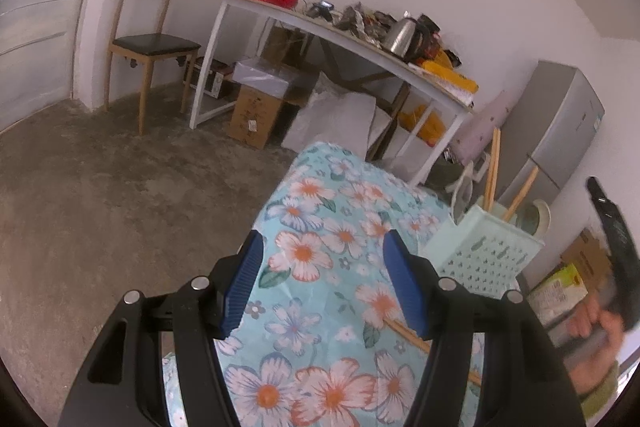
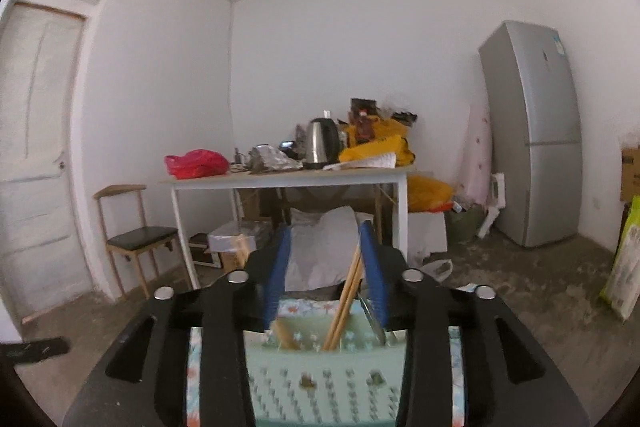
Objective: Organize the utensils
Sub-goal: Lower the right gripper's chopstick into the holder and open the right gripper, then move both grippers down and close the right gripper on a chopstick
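A pale green perforated utensil holder (image 1: 486, 259) stands on the floral tablecloth (image 1: 320, 307) at the right, with wooden chopsticks (image 1: 491, 171) and a white ladle (image 1: 464, 187) upright in it. My left gripper (image 1: 320, 279) is open and empty above the cloth. A wooden chopstick (image 1: 404, 331) lies on the cloth behind its right finger. My right gripper (image 2: 326, 263) is open just above the holder (image 2: 324, 375). Chopsticks (image 2: 346, 299) lean between its fingers, near the right pad, and a metal utensil (image 2: 374, 323) stands beside them. The right gripper's body (image 1: 618, 239) shows in the left wrist view.
A white table (image 2: 288, 181) with a kettle (image 2: 322, 141), a red bag and clutter stands at the far wall. A wooden chair (image 2: 136, 235) is to its left, a grey fridge (image 2: 536, 135) to its right. Boxes and bags lie under the table.
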Demonstrator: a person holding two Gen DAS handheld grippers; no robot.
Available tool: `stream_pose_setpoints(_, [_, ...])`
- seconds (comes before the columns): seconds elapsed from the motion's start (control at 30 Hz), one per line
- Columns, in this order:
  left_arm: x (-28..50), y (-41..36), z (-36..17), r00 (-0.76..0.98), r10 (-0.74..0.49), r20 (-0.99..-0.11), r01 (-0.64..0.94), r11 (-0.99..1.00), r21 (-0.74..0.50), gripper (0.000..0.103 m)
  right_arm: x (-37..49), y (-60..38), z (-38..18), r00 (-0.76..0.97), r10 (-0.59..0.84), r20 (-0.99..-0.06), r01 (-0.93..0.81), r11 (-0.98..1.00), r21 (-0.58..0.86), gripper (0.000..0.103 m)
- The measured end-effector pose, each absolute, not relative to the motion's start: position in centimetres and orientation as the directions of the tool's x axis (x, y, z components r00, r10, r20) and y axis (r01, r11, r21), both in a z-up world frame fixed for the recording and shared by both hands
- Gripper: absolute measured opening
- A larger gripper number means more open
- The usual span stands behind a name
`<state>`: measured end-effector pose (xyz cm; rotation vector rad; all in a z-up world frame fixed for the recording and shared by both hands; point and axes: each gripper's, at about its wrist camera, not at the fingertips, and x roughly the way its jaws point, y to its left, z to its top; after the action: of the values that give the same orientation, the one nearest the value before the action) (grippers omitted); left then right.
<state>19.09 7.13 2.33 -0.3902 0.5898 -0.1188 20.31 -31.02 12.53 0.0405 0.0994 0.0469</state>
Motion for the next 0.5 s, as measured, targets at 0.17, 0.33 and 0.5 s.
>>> stream_pose_setpoints(0.17, [19.1,3.8,1.1,0.757,-0.247,-0.604,0.055,0.946,-0.318,0.061,19.8,-32.2,9.7,0.9,0.248,-0.359,-0.232,0.969,0.088,0.048])
stream_pose_setpoints(0.33, [18.4,-0.7,-1.6,0.642,-0.247,-0.725,0.145,0.969,-0.202,0.062,22.1,-32.0,3.0,0.62,0.388,-0.682,-0.35,0.915,0.202,0.049])
stream_pose_setpoints(0.5, [17.8,-3.4,-4.7,0.546,-0.225,-0.807,0.176,0.973,-0.152,0.062,24.6,-31.9,-1.9,0.448,0.405,-0.797,-0.34,0.902,0.267,0.04])
